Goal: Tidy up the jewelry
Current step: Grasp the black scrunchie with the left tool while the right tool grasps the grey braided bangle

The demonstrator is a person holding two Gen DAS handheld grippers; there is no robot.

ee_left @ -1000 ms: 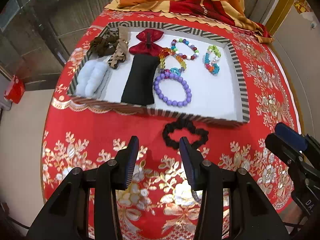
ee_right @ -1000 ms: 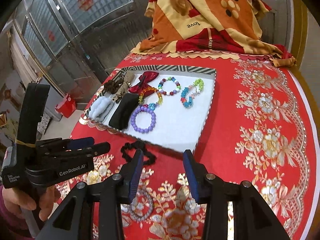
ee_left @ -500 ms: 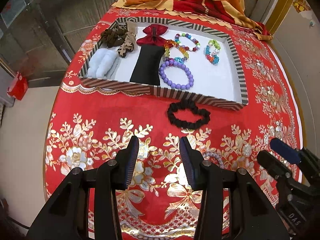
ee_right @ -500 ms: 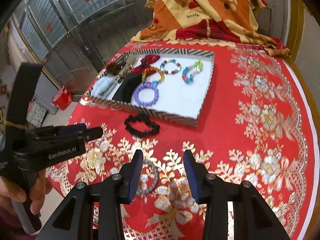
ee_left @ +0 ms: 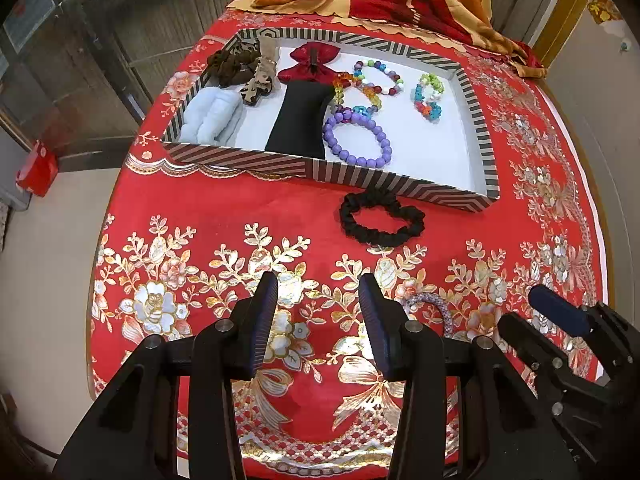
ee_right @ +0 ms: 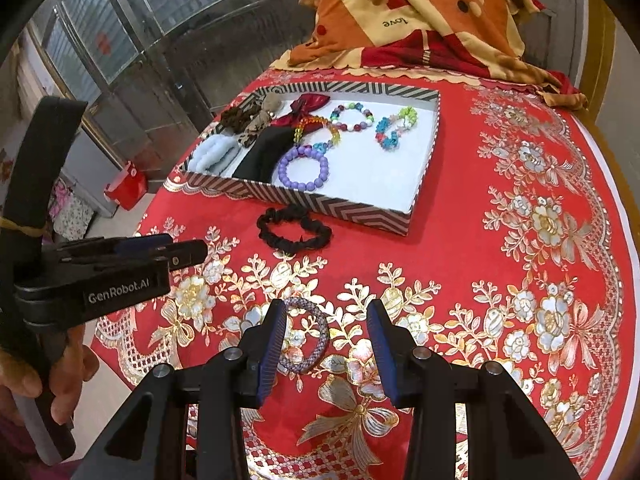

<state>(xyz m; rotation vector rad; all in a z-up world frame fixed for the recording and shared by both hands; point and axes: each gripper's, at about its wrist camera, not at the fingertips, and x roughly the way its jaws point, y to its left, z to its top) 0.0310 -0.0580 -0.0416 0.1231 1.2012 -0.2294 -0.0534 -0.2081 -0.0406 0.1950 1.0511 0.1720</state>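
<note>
A striped tray (ee_left: 489,148) (ee_right: 320,204) holds a purple bead bracelet (ee_left: 357,136) (ee_right: 304,170), coloured bead bracelets (ee_left: 429,96), a red bow (ee_left: 310,62), a black pouch (ee_left: 302,120) and hair ties. A black scrunchie (ee_left: 380,218) (ee_right: 294,228) lies on the red cloth just in front of the tray. A silver-lilac beaded bracelet (ee_right: 310,336) (ee_left: 430,308) lies nearer, by my right gripper's left finger. My left gripper (ee_left: 318,320) is open and empty. My right gripper (ee_right: 326,344) is open and empty above the cloth.
An orange and red blanket (ee_right: 420,20) is piled at the table's far edge. The round table's edge (ee_left: 100,264) drops to the floor on the left. A red box (ee_left: 36,168) sits on the floor. My left gripper also shows in the right wrist view (ee_right: 160,254).
Both grippers have pulled back toward the near edge of the table; the tray looks farther away. The beaded bracelet has come into view by the right gripper. Both stay open.
</note>
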